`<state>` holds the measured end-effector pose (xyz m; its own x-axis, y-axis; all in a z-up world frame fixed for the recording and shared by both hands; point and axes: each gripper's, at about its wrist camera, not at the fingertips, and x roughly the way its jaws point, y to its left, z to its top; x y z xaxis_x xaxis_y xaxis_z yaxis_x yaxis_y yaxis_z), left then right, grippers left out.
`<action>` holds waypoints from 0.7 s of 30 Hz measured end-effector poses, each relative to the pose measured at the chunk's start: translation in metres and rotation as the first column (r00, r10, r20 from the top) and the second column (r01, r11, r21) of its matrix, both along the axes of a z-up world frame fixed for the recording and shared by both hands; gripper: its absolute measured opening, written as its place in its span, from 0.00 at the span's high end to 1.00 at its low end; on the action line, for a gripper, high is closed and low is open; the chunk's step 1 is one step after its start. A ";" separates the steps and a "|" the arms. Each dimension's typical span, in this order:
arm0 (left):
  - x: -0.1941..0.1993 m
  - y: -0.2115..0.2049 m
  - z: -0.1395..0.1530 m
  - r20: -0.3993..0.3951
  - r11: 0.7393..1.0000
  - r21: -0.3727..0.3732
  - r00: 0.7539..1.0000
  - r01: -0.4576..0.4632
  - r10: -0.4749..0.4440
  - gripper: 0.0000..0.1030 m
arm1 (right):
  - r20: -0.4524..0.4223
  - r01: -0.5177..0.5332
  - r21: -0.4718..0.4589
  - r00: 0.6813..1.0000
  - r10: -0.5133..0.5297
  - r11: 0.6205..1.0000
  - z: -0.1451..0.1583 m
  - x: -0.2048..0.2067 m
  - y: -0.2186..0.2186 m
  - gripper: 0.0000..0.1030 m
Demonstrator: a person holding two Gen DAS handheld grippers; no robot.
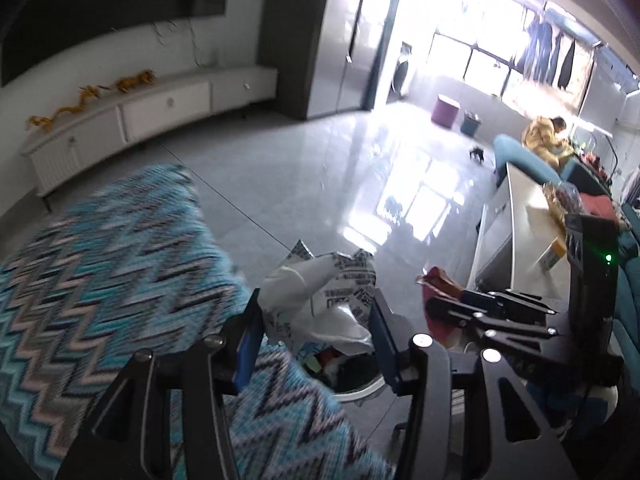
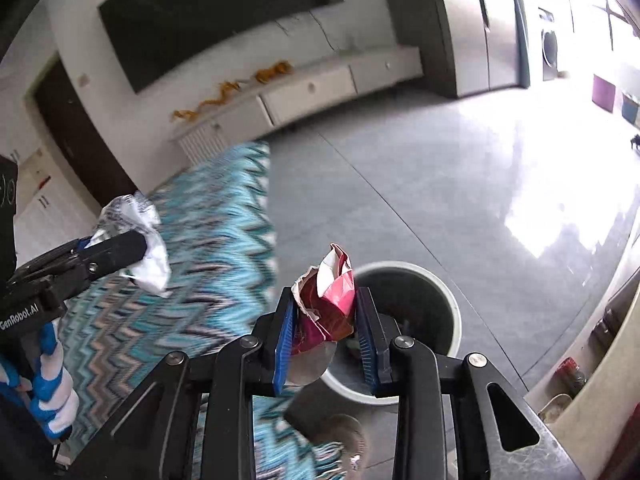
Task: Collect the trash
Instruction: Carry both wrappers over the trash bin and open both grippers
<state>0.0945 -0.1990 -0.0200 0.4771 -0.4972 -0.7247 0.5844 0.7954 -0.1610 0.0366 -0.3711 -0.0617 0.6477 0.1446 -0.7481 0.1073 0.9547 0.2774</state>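
Observation:
In the left wrist view my left gripper (image 1: 316, 304) is shut on a crumpled white printed plastic wrapper (image 1: 320, 300), right above the round white trash bin (image 1: 362, 391), which holds coloured scraps. From the right wrist view, my right gripper (image 2: 325, 300) is shut on a crumpled red and pink wrapper (image 2: 330, 304), held over the near rim of the bin (image 2: 448, 308). Each gripper shows in the other's view: the right gripper (image 1: 444, 300) with the red wrapper (image 1: 438, 280), and the left gripper (image 2: 142, 246) with the white wrapper (image 2: 154, 258).
A blue zigzag rug (image 1: 112, 264) lies left of the bin on the grey tiled floor (image 2: 420, 184). A low white table (image 1: 524, 216) and teal sofa stand at the right, with a person in yellow (image 1: 544, 136) seated far off. A slipper (image 2: 344, 436) lies near the bin.

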 end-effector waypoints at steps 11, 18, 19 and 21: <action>0.060 -0.059 -0.070 -0.180 0.999 -0.003 0.983 0.036 -0.036 0.38 | -0.161 0.099 -0.003 0.982 -0.098 0.995 -0.075 0.045 -0.032 0.52; 0.052 -0.040 -0.063 -0.158 1.000 0.009 0.987 0.001 0.000 0.38 | -0.131 0.132 0.009 0.983 -0.130 0.991 -0.064 0.026 -0.024 0.50; 0.049 -0.036 -0.060 -0.146 1.000 0.012 0.989 -0.006 0.008 0.38 | -0.121 0.130 0.009 0.984 -0.128 0.991 -0.060 0.024 -0.022 0.50; 0.037 -0.022 -0.046 -0.100 0.999 0.017 0.995 -0.028 0.029 0.37 | -0.091 0.118 0.005 0.989 -0.117 0.993 -0.046 0.019 -0.009 0.48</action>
<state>0.1319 -0.2210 -0.0656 0.4153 -0.4726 -0.7773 0.5431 0.8143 -0.2049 0.0557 -0.3800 -0.1077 0.5905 0.0794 -0.8031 0.2433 0.9313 0.2709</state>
